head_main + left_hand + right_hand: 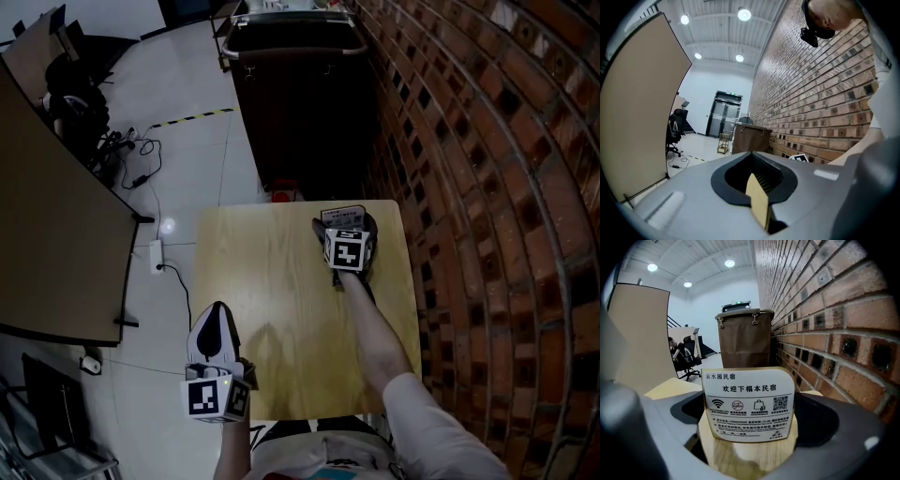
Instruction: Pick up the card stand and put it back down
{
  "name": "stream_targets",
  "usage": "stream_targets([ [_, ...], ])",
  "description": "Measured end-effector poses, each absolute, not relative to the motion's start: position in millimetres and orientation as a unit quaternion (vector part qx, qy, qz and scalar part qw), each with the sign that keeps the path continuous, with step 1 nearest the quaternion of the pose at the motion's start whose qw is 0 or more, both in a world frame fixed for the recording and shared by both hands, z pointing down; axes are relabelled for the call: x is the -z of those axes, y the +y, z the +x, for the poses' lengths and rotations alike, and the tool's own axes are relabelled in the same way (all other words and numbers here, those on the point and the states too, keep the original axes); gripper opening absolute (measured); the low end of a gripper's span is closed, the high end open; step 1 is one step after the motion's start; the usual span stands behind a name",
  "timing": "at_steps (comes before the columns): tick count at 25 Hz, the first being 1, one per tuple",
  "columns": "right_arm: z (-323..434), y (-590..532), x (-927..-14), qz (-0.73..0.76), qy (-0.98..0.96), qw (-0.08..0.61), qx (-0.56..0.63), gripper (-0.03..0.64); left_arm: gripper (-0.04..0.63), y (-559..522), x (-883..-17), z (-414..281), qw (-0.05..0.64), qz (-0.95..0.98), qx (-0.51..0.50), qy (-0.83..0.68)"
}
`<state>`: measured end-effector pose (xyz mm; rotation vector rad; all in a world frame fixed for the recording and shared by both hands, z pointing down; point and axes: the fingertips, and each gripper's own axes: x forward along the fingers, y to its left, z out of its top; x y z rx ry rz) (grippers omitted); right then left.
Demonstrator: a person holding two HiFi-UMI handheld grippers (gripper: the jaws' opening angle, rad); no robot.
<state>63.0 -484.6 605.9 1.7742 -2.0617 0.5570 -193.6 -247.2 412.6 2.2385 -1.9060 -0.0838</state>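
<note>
The left claw (217, 317) hangs by the near left edge of the table (277, 309), well away from the job. Its jaws look pressed together on a thin tan strip (757, 206); I cannot tell what that is. The right claw (344, 228) has the card stand (748, 405) right between its jaws, which squeeze its wooden foot from both sides. So the grab looks done. I cannot tell if the stand is off the table. Lifting and setting down may be left. Beyond this claw is a brown bin (743, 339).

The card stand (747, 394) reads "云水园民宿" and "欢迎下榻本民宿", with a QR code (780, 403) beneath.
</note>
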Motion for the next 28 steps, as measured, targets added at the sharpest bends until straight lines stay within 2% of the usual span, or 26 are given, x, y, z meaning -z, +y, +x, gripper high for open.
stream_targets([
  [11,55,-463,-562,0.613,-0.762,0.168,-0.123,0.563,0.0,-245,-400,-188,0.091,0.762,0.041,-0.64],
  [17,51,-398,-487,0.604,-0.789,0.099,-0.046,0.563,0.0,-239,-382,-175,0.069,0.772,0.053,-0.629],
  [28,50,-229,-360,0.585,-0.811,0.004,-0.02,0.563,0.0,-214,-336,-145,0.001,0.792,0.082,-0.605],
])
